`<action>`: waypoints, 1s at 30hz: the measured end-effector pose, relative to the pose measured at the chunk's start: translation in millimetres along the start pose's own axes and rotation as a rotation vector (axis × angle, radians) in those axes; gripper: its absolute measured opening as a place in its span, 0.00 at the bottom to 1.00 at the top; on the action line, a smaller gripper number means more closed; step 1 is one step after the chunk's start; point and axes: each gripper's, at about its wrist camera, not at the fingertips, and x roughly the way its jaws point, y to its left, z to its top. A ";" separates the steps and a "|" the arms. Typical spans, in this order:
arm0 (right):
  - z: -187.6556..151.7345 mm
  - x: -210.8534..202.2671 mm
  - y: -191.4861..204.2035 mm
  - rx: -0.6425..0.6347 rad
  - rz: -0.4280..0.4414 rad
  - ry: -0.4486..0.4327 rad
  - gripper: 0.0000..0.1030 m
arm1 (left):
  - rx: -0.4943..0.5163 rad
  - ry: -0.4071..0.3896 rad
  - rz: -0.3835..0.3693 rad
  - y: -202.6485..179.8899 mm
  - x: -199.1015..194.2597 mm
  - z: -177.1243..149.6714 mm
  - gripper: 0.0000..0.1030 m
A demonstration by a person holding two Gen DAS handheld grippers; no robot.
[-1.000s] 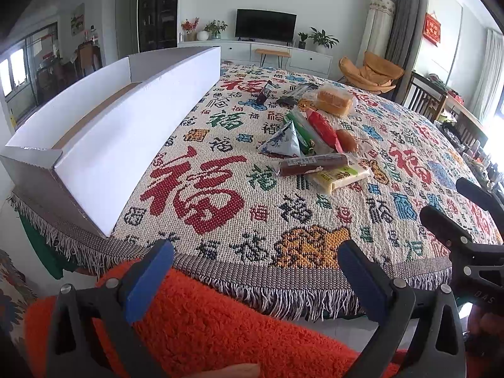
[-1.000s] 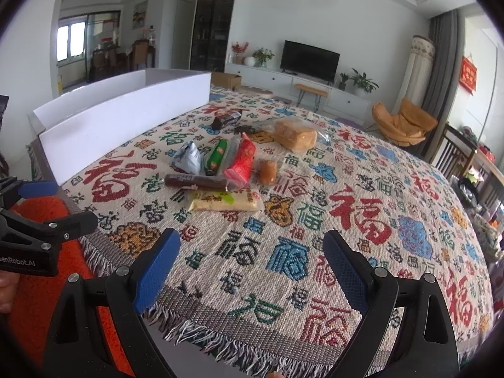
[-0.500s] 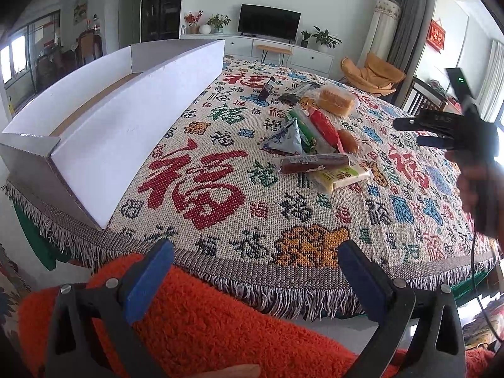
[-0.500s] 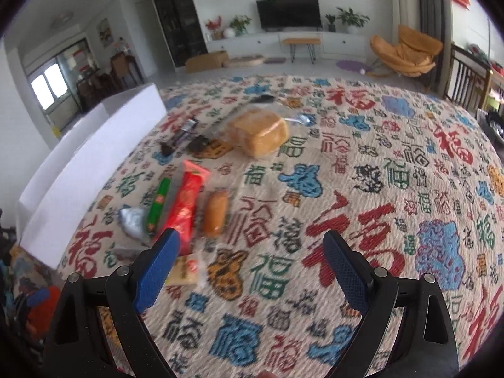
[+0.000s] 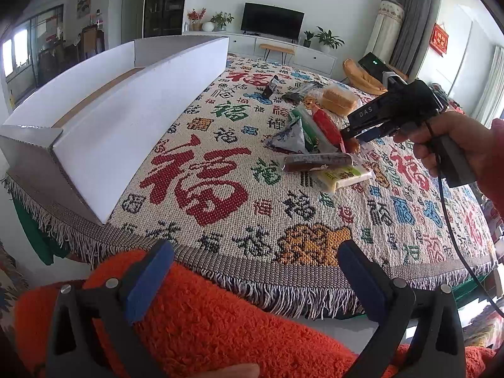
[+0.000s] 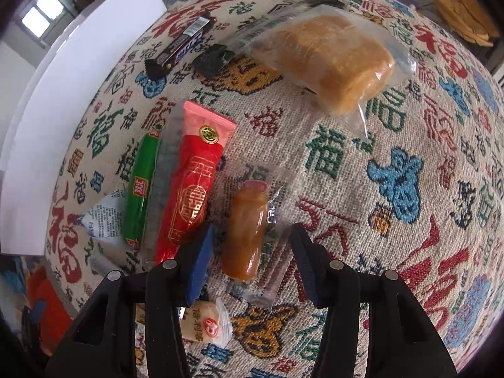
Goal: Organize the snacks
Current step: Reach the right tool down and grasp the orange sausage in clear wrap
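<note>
Your right gripper (image 6: 250,253) has swung out from the near edge of the bench (image 5: 283,220) to hang over the snack pile, pointing steeply down, and its jaws have narrowed from wide. They are closing now, with the brown sausage (image 6: 245,230) between them; the pads straddle its near half but do not yet press on it. That sausage sits in a clear wrapper, its long axis running straight away from your gripper, near end between the pads, far end pointing toward the bread (image 6: 330,60).

Just left of your right gripper lies the red pack (image 6: 192,189), long axis roughly parallel to the sausage and leaning a little right at its far end. Left of that, touching it, is the green stick (image 6: 140,186), also lengthwise away from you. A silver pouch (image 6: 104,217) lies beyond the stick. Under your left finger (image 6: 198,261) a small pale candy (image 6: 204,327) shows. Farther ahead and left lie a dark bar (image 6: 182,47) and a dark packet (image 6: 214,60).

Your left gripper (image 5: 255,278) hangs over an orange sleeve (image 5: 220,321) at the near edge of the bench, jaws wide apart, holding nothing. Ahead and left of it stands the white box (image 5: 126,119), long axis running away from you.
</note>
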 end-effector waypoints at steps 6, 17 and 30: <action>-0.3 7.7 17.7 -0.103 -0.070 0.014 0.54 | -0.011 0.032 -0.013 1.2 5.6 -0.2 1.00; -41.8 -46.4 -13.0 -0.019 0.058 -0.067 0.38 | -0.032 0.050 -0.025 3.6 7.9 -1.1 1.00; -119.2 -58.1 -93.8 0.177 0.017 -0.223 0.65 | 0.064 0.098 -0.012 -15.3 17.1 31.4 1.00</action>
